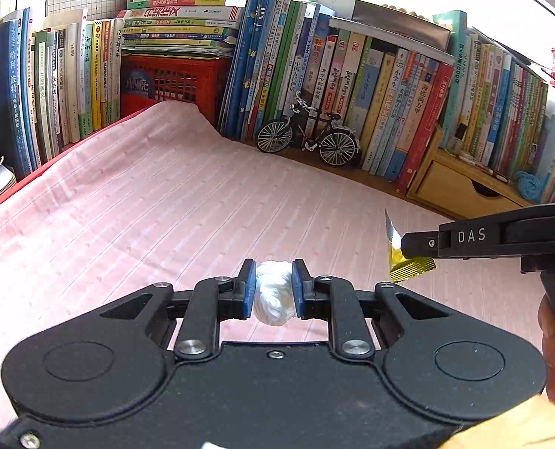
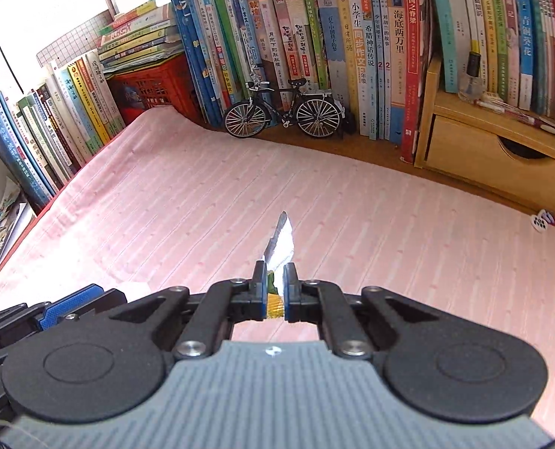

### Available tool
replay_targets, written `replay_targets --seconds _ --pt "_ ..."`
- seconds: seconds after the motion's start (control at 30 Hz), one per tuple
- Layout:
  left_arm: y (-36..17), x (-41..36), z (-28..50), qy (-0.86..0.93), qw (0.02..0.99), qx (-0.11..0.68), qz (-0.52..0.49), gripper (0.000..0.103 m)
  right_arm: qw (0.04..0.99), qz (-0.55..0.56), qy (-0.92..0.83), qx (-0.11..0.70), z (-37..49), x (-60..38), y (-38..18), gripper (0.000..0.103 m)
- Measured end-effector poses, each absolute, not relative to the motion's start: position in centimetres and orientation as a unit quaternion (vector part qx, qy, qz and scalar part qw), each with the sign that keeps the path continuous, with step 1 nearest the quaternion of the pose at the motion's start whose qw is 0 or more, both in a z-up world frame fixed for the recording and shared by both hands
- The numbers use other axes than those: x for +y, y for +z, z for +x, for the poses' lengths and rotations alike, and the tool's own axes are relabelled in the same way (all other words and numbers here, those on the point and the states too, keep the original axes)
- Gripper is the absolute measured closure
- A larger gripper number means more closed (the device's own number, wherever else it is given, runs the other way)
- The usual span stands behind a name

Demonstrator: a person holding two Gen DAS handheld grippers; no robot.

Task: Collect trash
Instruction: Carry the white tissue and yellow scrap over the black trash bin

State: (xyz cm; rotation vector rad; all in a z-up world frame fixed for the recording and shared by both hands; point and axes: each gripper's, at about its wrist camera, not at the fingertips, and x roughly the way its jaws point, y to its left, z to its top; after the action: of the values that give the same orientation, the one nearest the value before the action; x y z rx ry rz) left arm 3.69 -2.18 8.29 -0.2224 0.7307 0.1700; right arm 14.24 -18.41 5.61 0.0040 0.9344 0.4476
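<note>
Left wrist view: both grippers loaded with trash above the pink-covered table.

The left gripper [image 1: 273,290] has its fingers [image 1: 248,288] drawn narrow on a crumpled white tissue wad [image 1: 273,295], which bulges out between the blue pads. To its right and slightly farther off, the right gripper [image 2: 275,290] pinches a yellow foil wrapper [image 2: 279,241] almost edge to edge, the wrapper's long axis running up and away from the fingertips, silver end far and yellow crimped end near. Both pieces hang clear of the pink cloth [image 1: 165,205], so pickup looks done and I judge the next move is carrying them to a bin, which is not in view. One small patterned scrap [image 2: 539,220] lies on the cloth's far right edge, near the wooden drawer box [image 2: 494,149]; the right hand is nearer to it.
</note>
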Motion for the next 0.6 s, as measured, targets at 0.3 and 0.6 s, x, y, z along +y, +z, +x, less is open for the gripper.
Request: replay_targets --seconds 0.3,0.6 --pt "10.1 -2.1 -6.2 0.046 0.921 0.377 -0.085 0.084 0.882 0.028 0.193 0.429 3.8 -18.6 8.2 0.092" --pt "11.1 -1.2 -15.0 0.02 0.914 0.399 -0.068 0.084 0.888 0.05 0.174 0.423 -6.5 -18.3 8.9 0.092"
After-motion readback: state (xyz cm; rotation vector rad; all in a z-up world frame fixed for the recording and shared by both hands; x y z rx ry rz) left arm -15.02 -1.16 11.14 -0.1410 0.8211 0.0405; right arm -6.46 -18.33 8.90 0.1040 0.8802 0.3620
